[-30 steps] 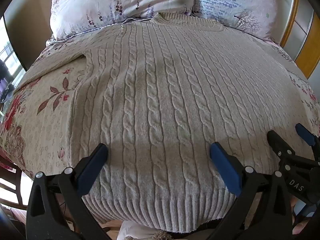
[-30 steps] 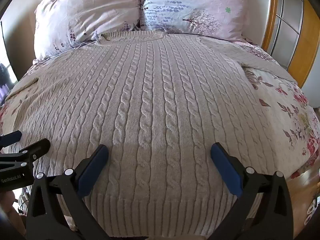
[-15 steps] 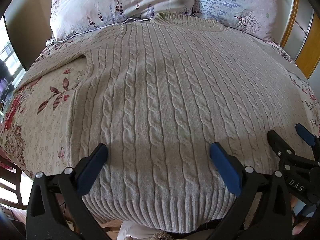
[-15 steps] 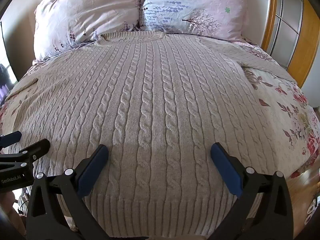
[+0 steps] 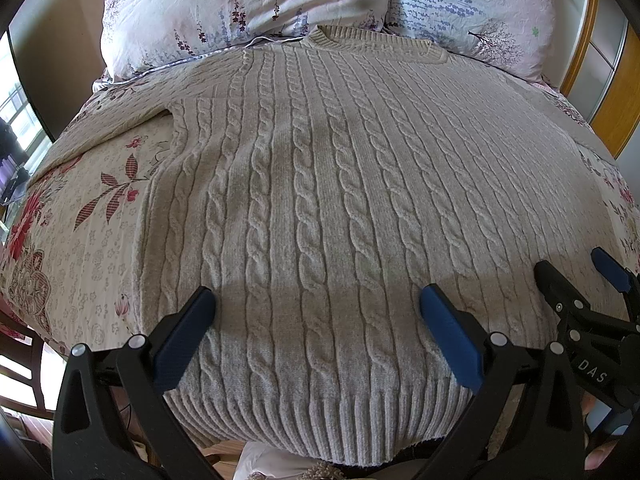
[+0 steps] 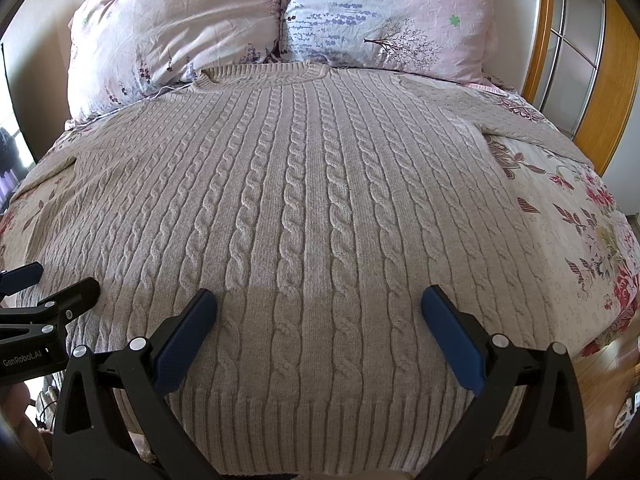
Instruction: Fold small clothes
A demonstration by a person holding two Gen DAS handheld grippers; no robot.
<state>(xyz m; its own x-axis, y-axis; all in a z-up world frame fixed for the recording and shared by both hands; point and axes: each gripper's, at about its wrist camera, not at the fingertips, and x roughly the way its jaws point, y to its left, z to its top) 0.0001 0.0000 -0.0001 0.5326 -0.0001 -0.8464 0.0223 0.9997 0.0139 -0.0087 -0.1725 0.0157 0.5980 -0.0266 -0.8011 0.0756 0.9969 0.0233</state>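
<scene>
A beige cable-knit sweater (image 5: pixel 320 200) lies flat on the bed, collar at the pillows, ribbed hem at the near edge; it also fills the right wrist view (image 6: pixel 312 208). Its sleeves spread out to the left (image 5: pixel 104 120) and right (image 6: pixel 520 124). My left gripper (image 5: pixel 316 312) is open and empty, hovering above the hem's left half. My right gripper (image 6: pixel 318 312) is open and empty above the hem's right half. Each gripper shows in the other's view: the right one (image 5: pixel 576 280) and the left one (image 6: pixel 52 280).
Two pink floral pillows (image 6: pixel 172 28) (image 6: pixel 388 16) lean at the head of the bed. The floral bedsheet (image 5: pixel 80 232) shows on both sides of the sweater. A wooden sliding-door frame (image 6: pixel 600 80) stands to the right. A chair (image 5: pixel 20 360) stands at the left bed edge.
</scene>
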